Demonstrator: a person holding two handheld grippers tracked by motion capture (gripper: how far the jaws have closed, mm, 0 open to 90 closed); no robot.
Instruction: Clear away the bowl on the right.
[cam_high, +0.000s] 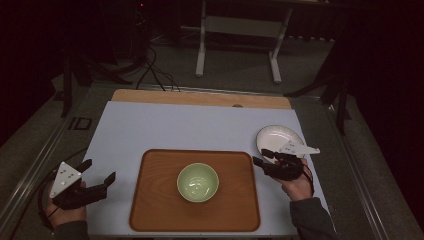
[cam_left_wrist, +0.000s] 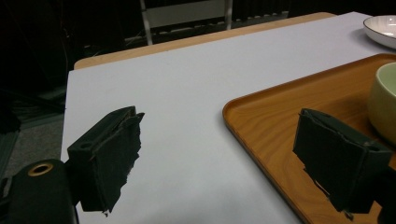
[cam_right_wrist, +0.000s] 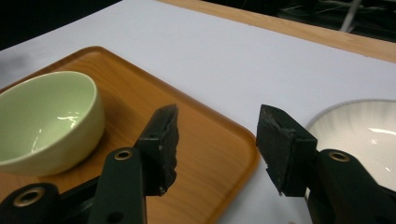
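The left gripper is hovering off the left edge of the tray, jaws spread wide and holding nothing. The right gripper is hanging at the tray's right edge, jaws likewise parted and empty, with the white plate just beyond it on the table. The green bowl is sitting upright at the tray's middle, untouched. This looks like the approach step. Next, I judge, the right gripper is needing to reach the plate's rim and close there.
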